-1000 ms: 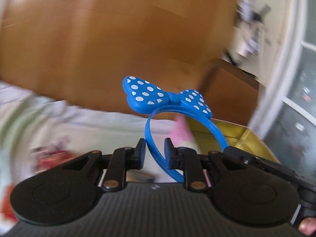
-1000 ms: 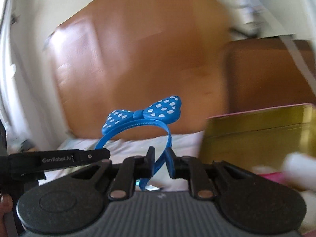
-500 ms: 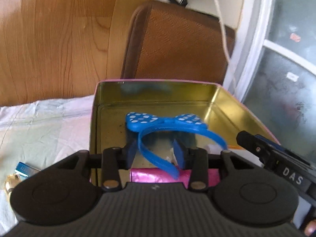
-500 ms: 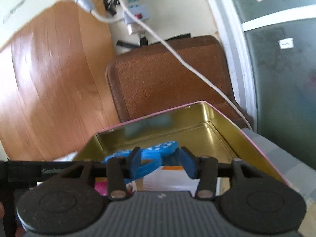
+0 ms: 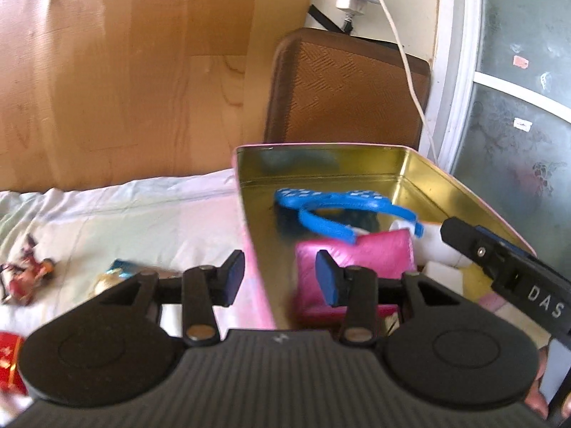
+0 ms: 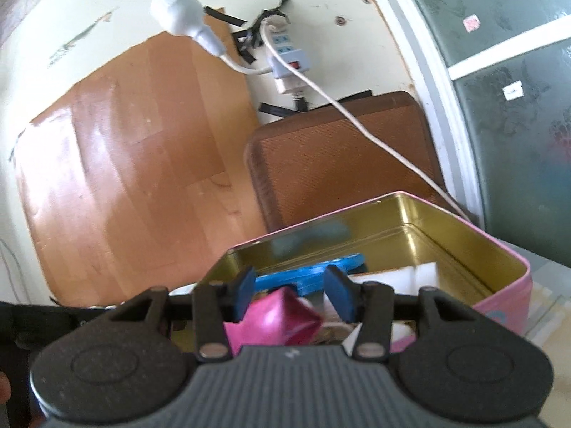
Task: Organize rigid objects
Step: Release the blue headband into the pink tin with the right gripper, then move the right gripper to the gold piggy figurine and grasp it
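Landmark: we place everything against the open tin box (image 5: 421, 174), pink outside and brass-gold inside, standing on a pale bedsheet (image 5: 142, 214).
Headband: the blue headband with a white-dotted bow (image 5: 342, 210) lies inside the tin toward its far wall, apart from both tools; in the right wrist view only a blue strip (image 6: 303, 274) of it shows past the fingers.
Left gripper: the left gripper (image 5: 280, 278) has its jaws apart with nothing between the blue pads; they have just been opening. It straddles the tin's near left wall, one pad outside, one over the inside.
Right gripper: the right gripper (image 6: 291, 294) is also parted and holds nothing, having opened within the last second; it sits at the tin's near rim.
Only from the left: we see a pink foil packet (image 5: 357, 260) lying flat in the tin below the headband, the other tool's black finger over the tin's right side, and small wrapped items (image 5: 28, 274) on the sheet left of the tin.
Only from the right: we see the tin's right corner (image 6: 514, 264) and white cards (image 6: 421, 274) leaning inside it.
Edges: a brown woven panel (image 6: 342, 164) stands close behind the tin and a window frame (image 5: 456, 71) to its right.
Open room: bare sheet to the tin's left; gold floor along its far wall.
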A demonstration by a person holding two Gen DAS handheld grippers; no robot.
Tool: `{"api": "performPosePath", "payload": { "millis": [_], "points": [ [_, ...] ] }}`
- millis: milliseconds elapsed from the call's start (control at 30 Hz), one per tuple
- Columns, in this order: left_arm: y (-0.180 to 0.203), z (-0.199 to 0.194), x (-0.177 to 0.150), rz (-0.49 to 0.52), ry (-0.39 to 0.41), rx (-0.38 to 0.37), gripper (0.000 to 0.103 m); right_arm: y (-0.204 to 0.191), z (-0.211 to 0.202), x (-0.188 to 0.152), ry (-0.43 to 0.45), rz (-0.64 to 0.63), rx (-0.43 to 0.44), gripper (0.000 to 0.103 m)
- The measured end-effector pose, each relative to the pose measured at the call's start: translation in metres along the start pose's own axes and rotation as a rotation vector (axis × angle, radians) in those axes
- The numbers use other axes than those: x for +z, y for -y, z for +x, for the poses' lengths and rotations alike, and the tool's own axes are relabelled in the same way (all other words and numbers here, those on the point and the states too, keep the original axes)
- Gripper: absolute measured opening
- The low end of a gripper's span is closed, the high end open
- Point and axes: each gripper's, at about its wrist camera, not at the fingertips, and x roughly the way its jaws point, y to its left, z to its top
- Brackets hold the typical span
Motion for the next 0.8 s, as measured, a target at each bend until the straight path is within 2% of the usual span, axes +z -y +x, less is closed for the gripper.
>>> {"api": "performPosePath", "payload": {
  "millis": [367,567,800],
  "points": [
    [-0.038,-0.028,-0.018,-0.015,0.031,0.112,0.048,-0.041,-0.013,-0.011,-0.023,-0.046,0.073,0.045],
    [-0.061,-0.036,-0.033,-0.032,0.035,0.176,0.051,-0.068,-0.02,-0.018,-0.027,-0.114,0.123,0.045],
    [-0.088,-0.035,-0.047,-0.072,0.007,0.228,0.051,-0.098,-0.026,-0.033,-0.043,-0.198,0.16,0.045]
  ]
}}
